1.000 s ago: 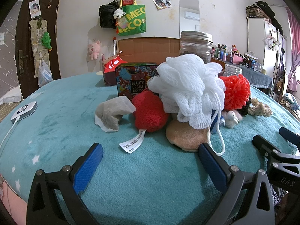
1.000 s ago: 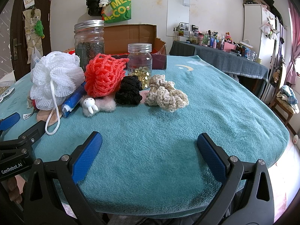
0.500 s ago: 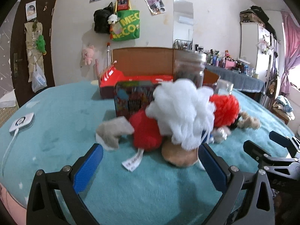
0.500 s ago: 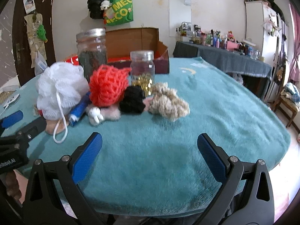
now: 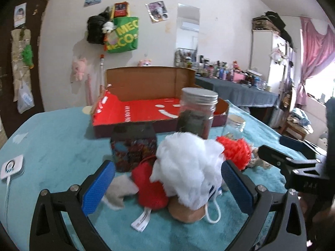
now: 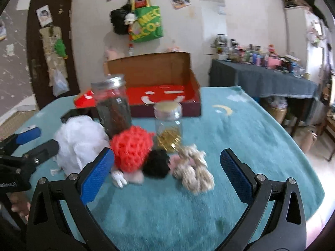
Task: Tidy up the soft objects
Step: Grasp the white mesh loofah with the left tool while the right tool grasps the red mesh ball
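Soft things lie in a row on the teal cloth. In the left wrist view: a grey cloth piece, a red plush, a white mesh puff over a tan pad, and a red crochet ball. In the right wrist view: the white puff, the red crochet ball, a black knit, a beige knit and a small white bunny. My left gripper is open above the white puff. My right gripper is open above the black knit.
An open red cardboard box stands behind the pile. A dark jar with a metal lid, a small glass jar and a printed tin stand among the soft things. A white charger lies at left.
Both grippers have risen and tilted down over the pile. The soft things now sit between the open fingers in each view. Nothing was taken hold of.
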`<state>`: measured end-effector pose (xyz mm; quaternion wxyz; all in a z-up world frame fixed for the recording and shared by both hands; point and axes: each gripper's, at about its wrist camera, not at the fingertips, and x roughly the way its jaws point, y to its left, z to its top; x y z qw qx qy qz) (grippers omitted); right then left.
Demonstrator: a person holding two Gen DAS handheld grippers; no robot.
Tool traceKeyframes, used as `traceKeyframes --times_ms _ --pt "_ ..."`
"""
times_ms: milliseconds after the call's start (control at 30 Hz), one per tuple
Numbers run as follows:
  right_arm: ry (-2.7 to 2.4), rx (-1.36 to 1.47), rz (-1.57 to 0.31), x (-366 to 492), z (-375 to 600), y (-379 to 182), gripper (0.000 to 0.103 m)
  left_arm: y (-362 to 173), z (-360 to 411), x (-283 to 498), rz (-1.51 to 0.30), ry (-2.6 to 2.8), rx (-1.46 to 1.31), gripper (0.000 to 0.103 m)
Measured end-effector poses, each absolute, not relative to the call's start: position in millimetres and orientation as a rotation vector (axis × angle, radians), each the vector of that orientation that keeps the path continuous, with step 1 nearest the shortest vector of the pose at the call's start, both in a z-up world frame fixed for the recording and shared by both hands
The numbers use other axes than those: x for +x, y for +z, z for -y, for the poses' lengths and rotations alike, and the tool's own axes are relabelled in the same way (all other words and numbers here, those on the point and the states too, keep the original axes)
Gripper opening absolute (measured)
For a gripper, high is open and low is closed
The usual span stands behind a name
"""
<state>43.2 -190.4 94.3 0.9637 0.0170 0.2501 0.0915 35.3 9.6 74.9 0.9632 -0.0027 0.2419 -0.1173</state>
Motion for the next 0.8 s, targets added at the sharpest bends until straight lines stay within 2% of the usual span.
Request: traceKeyframes --times_ms 133,267,300,367,400,433,467,500,633,800 --pt "0.297 0.013 -0.545 66 189 99 0.103 75 -3 55 -0.550 -0.304 0.017 0.102" --pt "0.394 0.008 -0.595 85 187 93 0.101 68 2 70 -0.602 -0.338 0.037 0.084" --pt "0.417 0.010 -0.609 89 186 90 0.096 66 4 74 -0.613 -0.349 0.044 0.081" --pt "0.457 -0.009 -0.634 95 181 86 0.084 61 7 76 -0.637 -0.386 0.041 0.065" --pt "0.482 -0.021 -0.652 98 177 83 0.072 60 8 77 -0.647 -0.395 0.040 0.064" --pt "0.502 -0.016 -0.665 99 174 80 0.055 59 9 75 -0.645 -0.398 0.041 0.060" --pt "0.530 0.006 -0.685 100 174 77 0.045 59 9 75 -0.641 -0.402 0.043 0.055" --pt "0.549 0.027 -0.695 99 174 74 0.040 59 9 74 -0.637 -0.405 0.042 0.053" --pt "0.562 0.027 -0.664 91 175 77 0.031 61 3 69 -0.635 -0.409 0.013 0.042" --pt "0.558 0.052 -0.655 83 178 78 0.028 68 -1 67 -0.631 -0.406 -0.003 0.035"
